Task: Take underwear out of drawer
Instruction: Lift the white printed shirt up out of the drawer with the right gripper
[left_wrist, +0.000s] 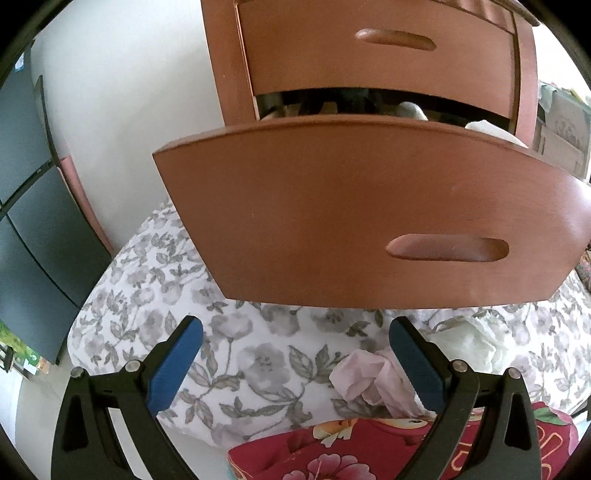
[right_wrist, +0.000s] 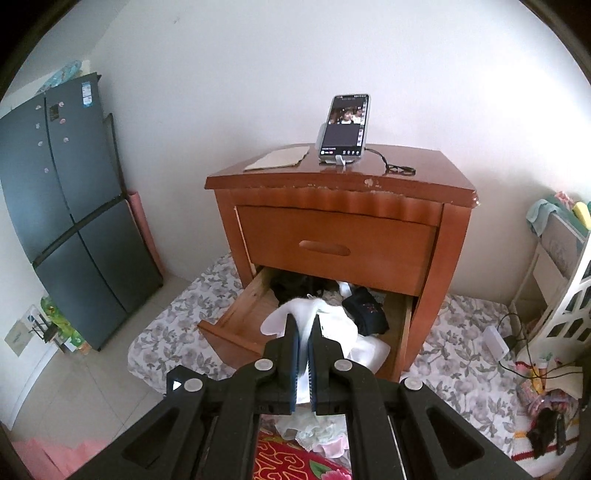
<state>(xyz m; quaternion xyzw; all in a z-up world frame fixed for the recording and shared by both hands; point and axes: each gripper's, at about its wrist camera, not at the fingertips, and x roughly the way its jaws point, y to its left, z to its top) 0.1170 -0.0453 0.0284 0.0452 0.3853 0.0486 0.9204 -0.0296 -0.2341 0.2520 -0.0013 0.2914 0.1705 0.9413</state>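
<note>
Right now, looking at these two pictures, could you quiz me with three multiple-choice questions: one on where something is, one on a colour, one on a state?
1. Where does the phone stand?
A. on top of the wooden nightstand
B. inside the bottom drawer
C. on the floral sheet

2. What colour is the garment in the right tool?
A. red
B. white
C. green

3. How are the two drawers?
A. both shut
B. top open, bottom shut
C. top drawer shut, bottom drawer pulled out

Answers:
1. A, the phone leans on a stand on the nightstand's top, its cable beside it.
2. B, white cloth is pinched between the closed blue pads.
3. C, the bottom drawer juts forward with clothes showing; the top one sits flush.
</note>
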